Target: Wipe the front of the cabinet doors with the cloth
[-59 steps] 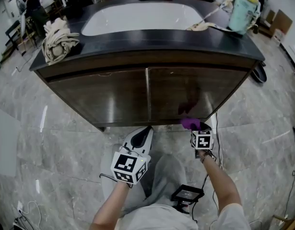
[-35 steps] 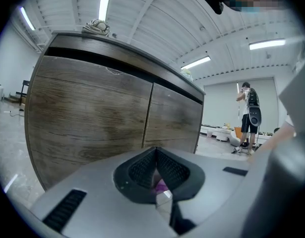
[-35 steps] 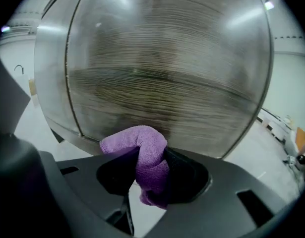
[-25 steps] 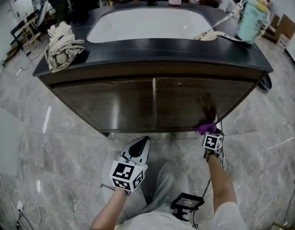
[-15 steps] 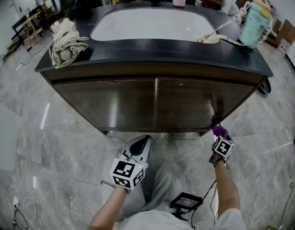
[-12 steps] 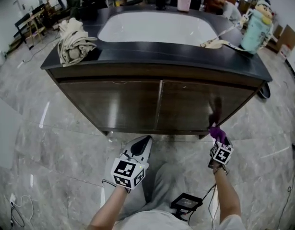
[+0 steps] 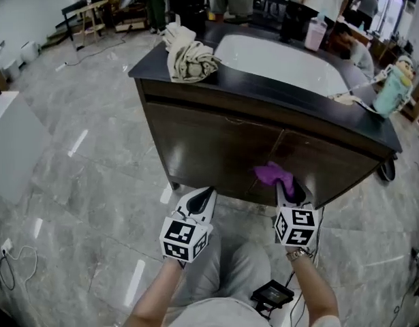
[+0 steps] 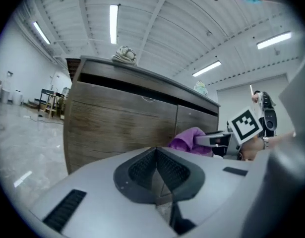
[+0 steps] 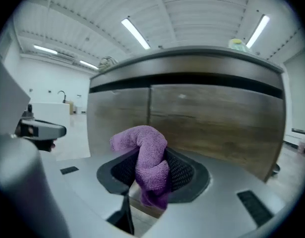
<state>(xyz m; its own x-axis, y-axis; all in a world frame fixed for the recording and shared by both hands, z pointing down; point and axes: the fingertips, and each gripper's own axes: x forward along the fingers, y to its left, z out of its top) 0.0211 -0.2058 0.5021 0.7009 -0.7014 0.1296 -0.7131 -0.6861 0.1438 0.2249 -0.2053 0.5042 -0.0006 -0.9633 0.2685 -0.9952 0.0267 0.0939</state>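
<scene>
A purple cloth (image 7: 274, 176) (image 9: 147, 160) (image 8: 188, 139) is pinched in my right gripper (image 7: 291, 193) (image 9: 151, 180), which is shut on it just in front of the dark wood cabinet doors (image 7: 226, 159) (image 9: 212, 118) (image 8: 122, 125). The cloth sits close to the seam between the two doors, near their lower edge; whether it touches the wood I cannot tell. My left gripper (image 7: 199, 200) (image 8: 159, 175) is shut on nothing, held low to the left, apart from the doors.
The cabinet carries a dark countertop (image 7: 277, 90) with a white basin (image 7: 284, 56). A bundled beige cloth (image 7: 189, 56) lies on its left corner, a pale green bottle (image 7: 392, 90) on the right. Grey marble floor (image 7: 80, 182) surrounds it. People stand behind.
My view has swung round to the cabinet's left. The right gripper with the purple cloth has moved from the right door's lower right corner leftward toward the seam. The left gripper stayed put.
</scene>
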